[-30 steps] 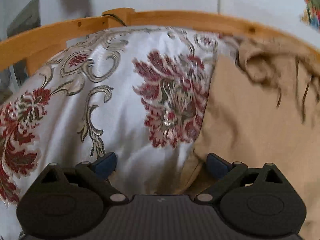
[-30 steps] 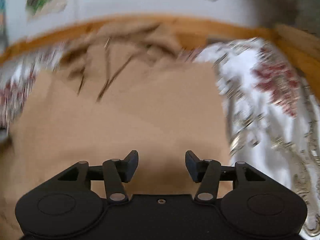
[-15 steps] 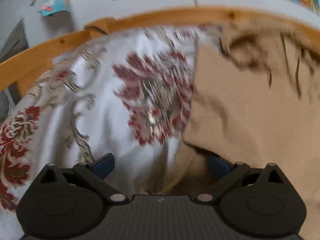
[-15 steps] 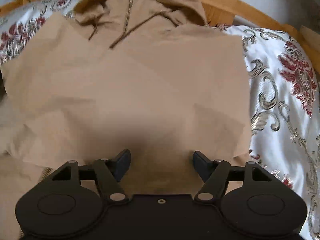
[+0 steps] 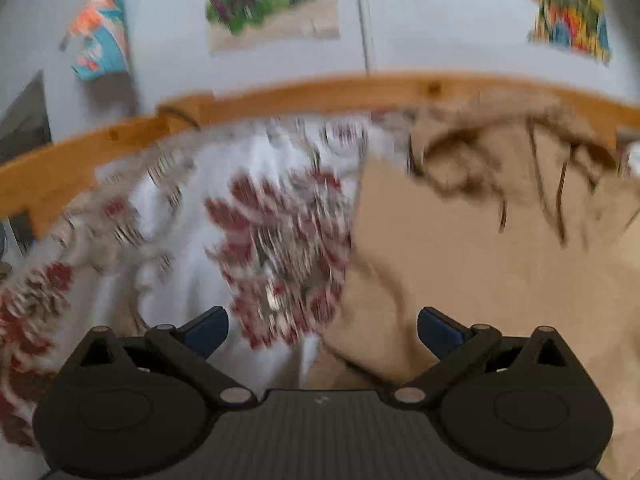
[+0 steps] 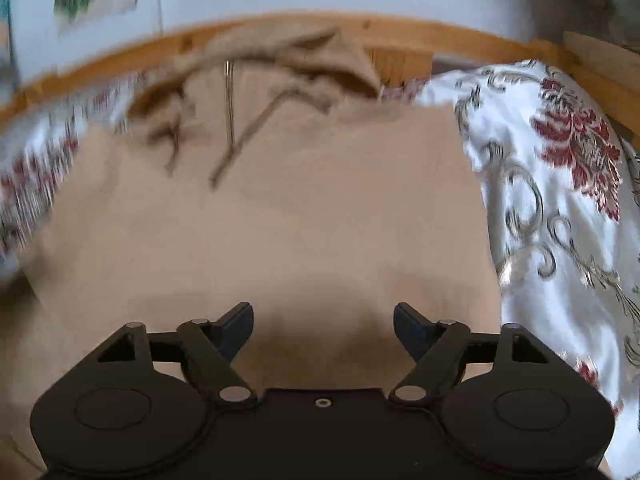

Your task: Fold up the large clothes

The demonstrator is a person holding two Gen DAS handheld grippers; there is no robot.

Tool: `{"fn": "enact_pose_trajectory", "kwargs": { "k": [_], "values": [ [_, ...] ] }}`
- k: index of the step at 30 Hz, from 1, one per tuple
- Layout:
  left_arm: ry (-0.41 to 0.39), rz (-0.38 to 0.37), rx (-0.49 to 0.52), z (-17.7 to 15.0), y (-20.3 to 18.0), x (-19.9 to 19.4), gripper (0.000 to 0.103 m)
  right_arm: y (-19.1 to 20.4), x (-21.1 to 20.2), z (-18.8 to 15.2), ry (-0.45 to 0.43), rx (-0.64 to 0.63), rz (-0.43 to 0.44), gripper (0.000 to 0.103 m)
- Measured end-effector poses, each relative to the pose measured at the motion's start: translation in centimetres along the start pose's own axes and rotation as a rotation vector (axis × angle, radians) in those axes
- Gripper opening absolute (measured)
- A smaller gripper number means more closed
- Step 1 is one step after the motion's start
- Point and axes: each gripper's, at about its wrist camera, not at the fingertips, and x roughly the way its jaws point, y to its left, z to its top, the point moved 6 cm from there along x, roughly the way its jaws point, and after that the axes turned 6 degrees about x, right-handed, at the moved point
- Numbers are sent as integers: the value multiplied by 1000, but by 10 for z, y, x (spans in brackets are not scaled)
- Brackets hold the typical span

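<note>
We see our left tongs (image 5: 322, 330) spread wide and holding nothing, over the tan hoodie's (image 5: 480, 264) edge where it meets the floral bedspread (image 5: 168, 240). Our right tongs (image 6: 323, 322) gape equally empty above the hoodie (image 6: 280, 220), its hood lying ahead of them.

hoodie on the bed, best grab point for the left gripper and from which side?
Likely the hoodie's loose left edge near the hem, just ahead of the left gripper. There the cloth lifts off the bedspread and curls, so a finger can slide under. Come from the bedspread side, low, toward the cloth. Jaws are already open. Avoid the hood: bunched, with drawstrings.
</note>
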Motion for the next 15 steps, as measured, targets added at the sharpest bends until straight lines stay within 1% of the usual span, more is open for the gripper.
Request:
{"fn": "enact_pose_trajectory", "kwargs": {
  "k": [1,2,3,4,6,7,10,13,15],
  "values": [
    [47,-6,6,-7,-3,10,103,2,-2,11,-21,32,22,83],
    [110,-5,21,-15,-7,20,102,3,-3,24,-44,64,51,85],
    [177,7,38,-23,-9,32,103,6,-2,39,-68,88,81,90],
    [178,12,37,-26,-10,37,103,10,2,57,-98,101,104,93],
    [162,20,27,-26,-11,39,103,22,17,100,-157,137,133,94],
    [160,19,26,-26,-12,40,103,31,30,124,-176,167,170,94],
    [148,24,27,-26,-14,42,103,55,71,180,-187,265,300,95],
    [143,23,9,-25,-13,40,103,74,116,219,-169,394,384,96],
    [138,22,-6,-24,-11,37,103,84,147,233,-102,501,431,97]
  ]
}}
